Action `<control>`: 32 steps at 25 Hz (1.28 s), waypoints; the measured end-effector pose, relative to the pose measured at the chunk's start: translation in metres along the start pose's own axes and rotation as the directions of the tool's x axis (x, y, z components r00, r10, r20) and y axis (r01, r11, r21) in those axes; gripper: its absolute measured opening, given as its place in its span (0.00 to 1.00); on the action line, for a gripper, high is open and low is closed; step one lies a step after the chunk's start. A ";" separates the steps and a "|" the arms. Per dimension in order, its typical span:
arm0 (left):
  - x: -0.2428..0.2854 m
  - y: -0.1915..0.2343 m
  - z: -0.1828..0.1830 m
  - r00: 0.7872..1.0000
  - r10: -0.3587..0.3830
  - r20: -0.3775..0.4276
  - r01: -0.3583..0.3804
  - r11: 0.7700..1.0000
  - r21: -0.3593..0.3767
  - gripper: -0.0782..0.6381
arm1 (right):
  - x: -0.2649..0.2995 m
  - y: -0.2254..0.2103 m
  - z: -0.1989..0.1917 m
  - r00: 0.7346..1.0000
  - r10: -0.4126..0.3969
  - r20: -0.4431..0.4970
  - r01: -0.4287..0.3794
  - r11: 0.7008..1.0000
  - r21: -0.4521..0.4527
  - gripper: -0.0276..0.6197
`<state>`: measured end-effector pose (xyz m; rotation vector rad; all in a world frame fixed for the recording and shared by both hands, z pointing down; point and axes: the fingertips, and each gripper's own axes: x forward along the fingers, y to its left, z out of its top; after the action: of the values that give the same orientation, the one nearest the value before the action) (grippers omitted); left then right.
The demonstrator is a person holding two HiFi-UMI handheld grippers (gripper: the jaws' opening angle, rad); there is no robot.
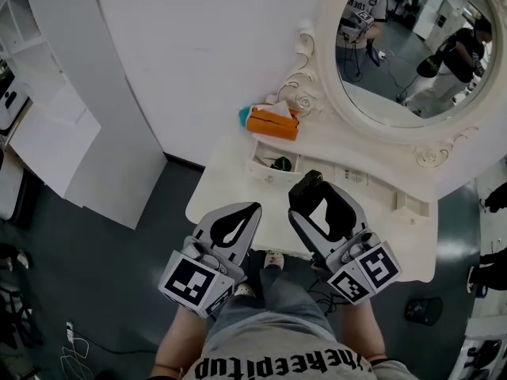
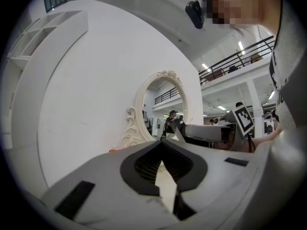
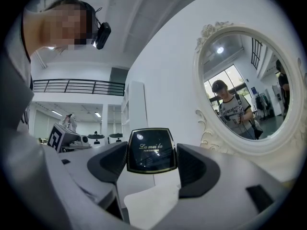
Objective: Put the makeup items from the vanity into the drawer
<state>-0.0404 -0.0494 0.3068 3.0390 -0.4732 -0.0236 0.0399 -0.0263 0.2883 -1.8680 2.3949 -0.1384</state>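
Black glossy square powder compact (image 3: 151, 148) sits pinched in the right tongs (image 3: 152, 163) over the white vanity table (image 1: 230, 195), not yet in its small open drawer (image 1: 258, 161), while the left tongs (image 2: 162, 150) are pressed together, empty.

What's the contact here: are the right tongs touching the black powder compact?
Touching. The right gripper view shows the black powder compact wedged between both pads of the right tongs, with no gap on either side.
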 end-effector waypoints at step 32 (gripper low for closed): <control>0.062 0.107 -0.003 0.982 0.187 -0.033 -0.188 0.981 -0.046 0.14 | 0.136 -0.082 -0.023 0.980 0.146 -0.132 -0.145 0.989 0.017 0.57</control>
<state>-0.0136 -0.1697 0.3163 2.9287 -0.7432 0.0175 0.0822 -0.1778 0.3188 -1.7232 2.6047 -0.2673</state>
